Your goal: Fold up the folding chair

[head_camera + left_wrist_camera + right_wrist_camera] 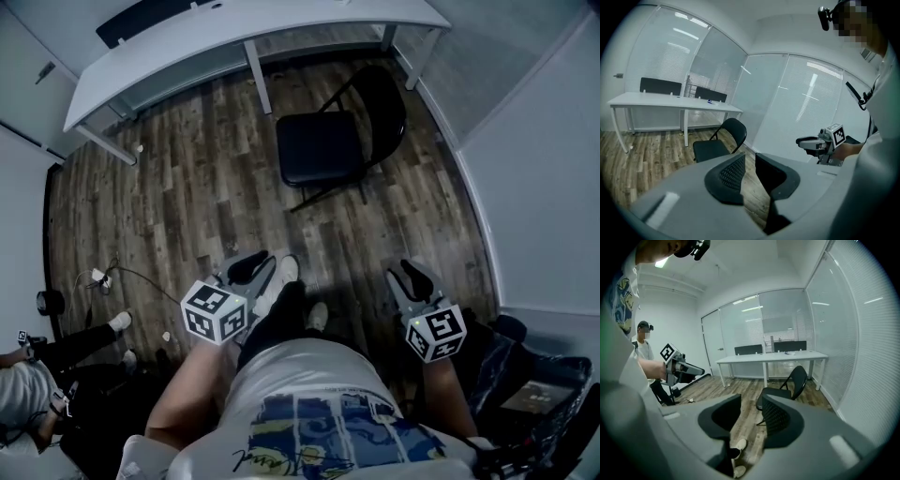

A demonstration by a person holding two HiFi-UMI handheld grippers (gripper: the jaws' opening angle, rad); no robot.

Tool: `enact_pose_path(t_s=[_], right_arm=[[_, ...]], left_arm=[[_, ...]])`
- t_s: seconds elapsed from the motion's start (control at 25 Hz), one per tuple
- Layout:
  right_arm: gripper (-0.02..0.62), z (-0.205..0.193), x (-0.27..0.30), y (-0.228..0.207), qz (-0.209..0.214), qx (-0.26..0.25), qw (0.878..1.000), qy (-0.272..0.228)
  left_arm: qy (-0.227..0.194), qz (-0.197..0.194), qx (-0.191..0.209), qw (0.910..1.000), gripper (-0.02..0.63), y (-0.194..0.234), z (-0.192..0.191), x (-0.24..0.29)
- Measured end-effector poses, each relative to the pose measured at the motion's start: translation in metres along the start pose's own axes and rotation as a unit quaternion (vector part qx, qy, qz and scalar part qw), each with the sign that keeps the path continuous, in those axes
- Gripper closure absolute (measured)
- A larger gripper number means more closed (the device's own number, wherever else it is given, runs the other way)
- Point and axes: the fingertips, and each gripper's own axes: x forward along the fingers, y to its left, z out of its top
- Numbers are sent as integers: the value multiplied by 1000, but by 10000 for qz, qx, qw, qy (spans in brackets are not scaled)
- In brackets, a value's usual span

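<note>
A black folding chair (328, 141) stands unfolded on the wood floor, just in front of the white table, with its seat toward me. It also shows ahead in the left gripper view (719, 143) and the right gripper view (785, 385). My left gripper (248, 270) is held low near my body, well short of the chair. Its jaws stand a narrow gap apart with nothing between them (750, 171). My right gripper (412, 279) is level with it on the other side, its jaws wider apart and empty (751, 413). Neither gripper touches the chair.
A long white table (234, 37) runs along the back wall behind the chair. Cables and a plug (103, 278) lie on the floor at left, where another person (28, 375) sits. Black bags (534, 384) are at the right, by a white wall.
</note>
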Motion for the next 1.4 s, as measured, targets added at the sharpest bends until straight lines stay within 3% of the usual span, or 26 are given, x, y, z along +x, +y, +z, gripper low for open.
enact_pose_path(t_s=[0.28, 0.68, 0.96, 1.16, 1.4], right_arm=[[468, 10, 29, -28, -222, 68, 9997, 125], [467, 63, 102, -64, -371, -18, 9990, 238], [468, 85, 156, -75, -486, -71, 9981, 383], [468, 96, 182, -84, -594, -91, 9972, 443], [466, 96, 197, -110, -660, -80, 9954, 696]], left_arm=[[38, -168, -119, 9998, 532, 30, 10, 42], [190, -527, -184, 9983, 521, 84, 51, 106], [293, -688, -328, 9967, 508, 134, 59, 131], [339, -900, -653, 9932, 505, 161, 59, 149], [462, -845, -967, 9906, 494, 181, 51, 172]])
